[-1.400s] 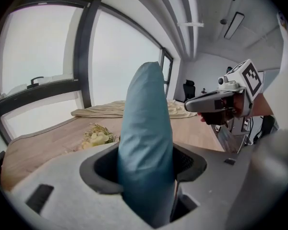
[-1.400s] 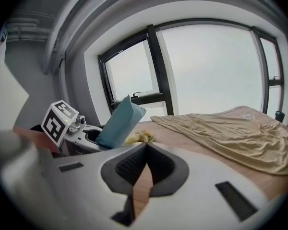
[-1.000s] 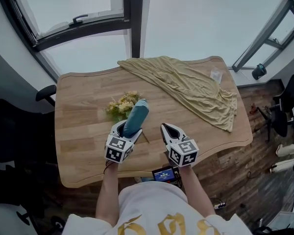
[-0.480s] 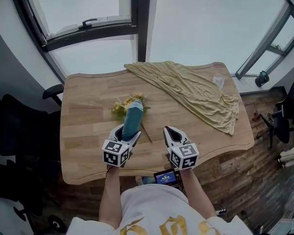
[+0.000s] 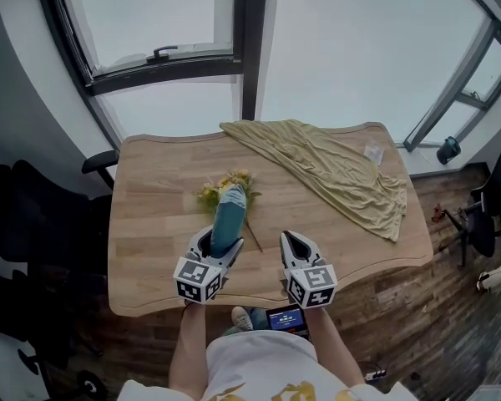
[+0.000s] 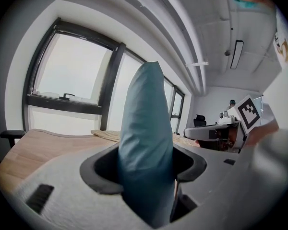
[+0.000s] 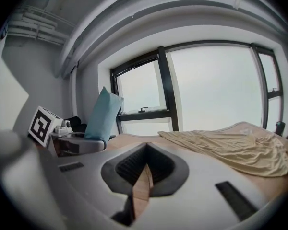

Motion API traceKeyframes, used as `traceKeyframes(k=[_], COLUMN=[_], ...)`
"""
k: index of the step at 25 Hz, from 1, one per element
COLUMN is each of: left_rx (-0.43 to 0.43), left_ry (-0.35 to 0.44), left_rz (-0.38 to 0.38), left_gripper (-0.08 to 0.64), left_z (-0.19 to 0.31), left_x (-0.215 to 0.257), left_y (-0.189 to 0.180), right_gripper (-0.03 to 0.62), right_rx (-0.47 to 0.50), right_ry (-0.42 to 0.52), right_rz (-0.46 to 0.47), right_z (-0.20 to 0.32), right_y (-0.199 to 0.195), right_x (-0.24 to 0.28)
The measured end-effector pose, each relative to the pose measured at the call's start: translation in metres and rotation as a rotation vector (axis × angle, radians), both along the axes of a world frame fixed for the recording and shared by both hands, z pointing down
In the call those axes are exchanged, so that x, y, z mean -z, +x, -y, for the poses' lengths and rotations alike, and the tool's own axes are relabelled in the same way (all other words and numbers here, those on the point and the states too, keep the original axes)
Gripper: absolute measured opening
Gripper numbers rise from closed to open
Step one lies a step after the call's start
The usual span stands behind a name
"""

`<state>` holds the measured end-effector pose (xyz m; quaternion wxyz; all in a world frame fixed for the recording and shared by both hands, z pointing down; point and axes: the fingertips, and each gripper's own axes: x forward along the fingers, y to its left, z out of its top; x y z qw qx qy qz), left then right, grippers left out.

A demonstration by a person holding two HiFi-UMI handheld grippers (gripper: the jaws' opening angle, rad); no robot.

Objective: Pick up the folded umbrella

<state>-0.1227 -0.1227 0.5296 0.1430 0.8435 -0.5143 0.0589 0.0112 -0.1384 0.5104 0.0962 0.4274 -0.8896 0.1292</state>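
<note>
The folded umbrella [image 5: 227, 215], in a teal sleeve, sticks up and forward out of my left gripper [image 5: 213, 236], whose jaws are shut on its lower part. It is off the wooden table [image 5: 150, 224], above the near middle. In the left gripper view the umbrella [image 6: 146, 123] fills the gap between the jaws of the left gripper [image 6: 146, 164]. My right gripper [image 5: 289, 241] hovers beside it to the right, shut and holding nothing. In the right gripper view the umbrella [image 7: 103, 114] shows at the left, and the right gripper [image 7: 145, 169] has only a thin slit between its jaws.
A bunch of yellow flowers [image 5: 225, 184] lies on the table just beyond the umbrella. A tan cloth [image 5: 334, 174] is spread over the far right part, with a small clear packet [image 5: 371, 151] near it. Black chairs [image 5: 33, 215] stand left of the table; big windows lie beyond.
Both grippers have risen a little and drawn back toward the near table edge. The umbrella has come along in the left gripper and stands more upright above the flowers.
</note>
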Motion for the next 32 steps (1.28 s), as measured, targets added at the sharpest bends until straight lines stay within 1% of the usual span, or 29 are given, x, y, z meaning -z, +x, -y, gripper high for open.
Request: traceKeyframes(k=[3, 6, 13, 16, 20, 26, 32], left_rx=[0.004, 0.009, 0.035, 0.056, 0.083, 0.111, 0.154], left_ry=[0.028, 0.041, 0.068, 0.074, 0.093, 0.12, 0.119], left_rz=[-0.027, -0.048, -0.025, -0.016, -0.034, -0.096, -0.089], left_gripper=[0.298, 0.298, 0.296, 0.296, 0.296, 0.297, 0.296], left_z=[-0.011, -0.02, -0.035, -0.04, -0.05, -0.063, -0.078], left_x=[0.007, 0.014, 0.031, 0.04, 0.052, 0.06, 0.059], left_y=[0.001, 0.002, 0.007, 0.007, 0.01, 0.019, 0.031], right_gripper=[0.011, 0.011, 0.011, 0.011, 0.011, 0.011, 0.011], right_rx=[-0.013, 0.003, 0.075, 0.099, 0.124, 0.167, 0.205], right_ry=[0.037, 0.059, 0.052, 0.054, 0.068, 0.081, 0.086], right_rz=[0.0, 0.002, 0.031, 0.028, 0.017, 0.01, 0.009], right_z=[-0.006, -0.009, -0.013, -0.016, -0.023, -0.038, -0.055], right_y=[0.002, -0.002, -0.015, -0.017, -0.013, -0.012, -0.004], right_x=[0.012, 0.02, 0.026, 0.029, 0.034, 0.038, 0.038])
